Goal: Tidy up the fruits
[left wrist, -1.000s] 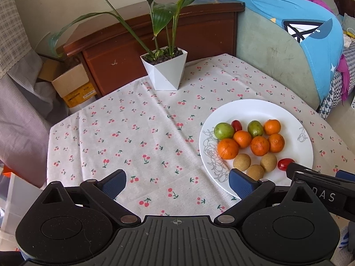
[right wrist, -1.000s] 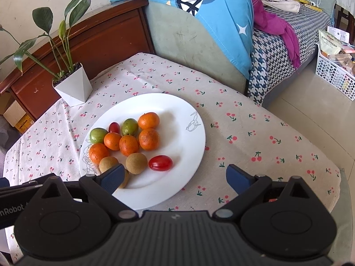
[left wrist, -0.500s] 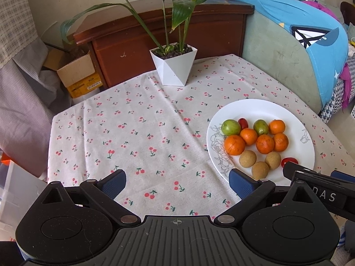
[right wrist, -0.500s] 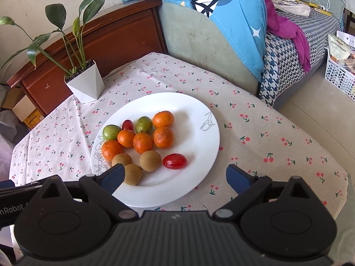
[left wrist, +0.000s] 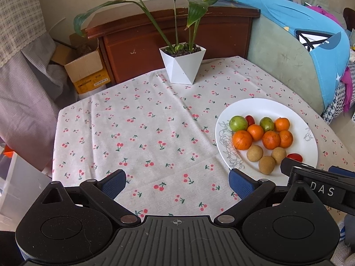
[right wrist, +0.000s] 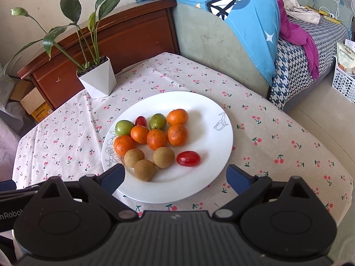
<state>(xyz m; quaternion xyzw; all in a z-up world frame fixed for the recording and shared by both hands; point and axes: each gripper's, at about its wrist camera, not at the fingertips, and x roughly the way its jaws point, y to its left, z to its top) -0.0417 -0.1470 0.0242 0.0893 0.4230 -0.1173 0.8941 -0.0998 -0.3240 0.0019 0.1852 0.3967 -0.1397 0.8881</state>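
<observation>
A white plate (right wrist: 210, 115) on the cherry-print tablecloth holds several oranges (right wrist: 177, 134), two green fruits (right wrist: 123, 127), three brown round fruits (right wrist: 163, 157) and two red cherry tomatoes (right wrist: 188, 158). My right gripper (right wrist: 175, 177) is open and empty, hovering over the plate's near edge. The plate also shows in the left wrist view (left wrist: 266, 108). My left gripper (left wrist: 177, 181) is open and empty over bare cloth, left of the plate. The right gripper's body (left wrist: 319, 188) shows at the left wrist view's right edge.
A white pot with a green plant (left wrist: 182, 66) stands at the table's far edge. A wooden cabinet (left wrist: 173, 35) is behind it. A sofa with a blue cloth (right wrist: 239, 28) borders the table on the right. A cardboard box (left wrist: 86, 71) and clear bin (left wrist: 17, 184) sit left.
Both grippers have pulled back and risen a little; the plate and plant pot look farther off and more of the cloth shows. The fruits have not moved. Both jaws stay open.
</observation>
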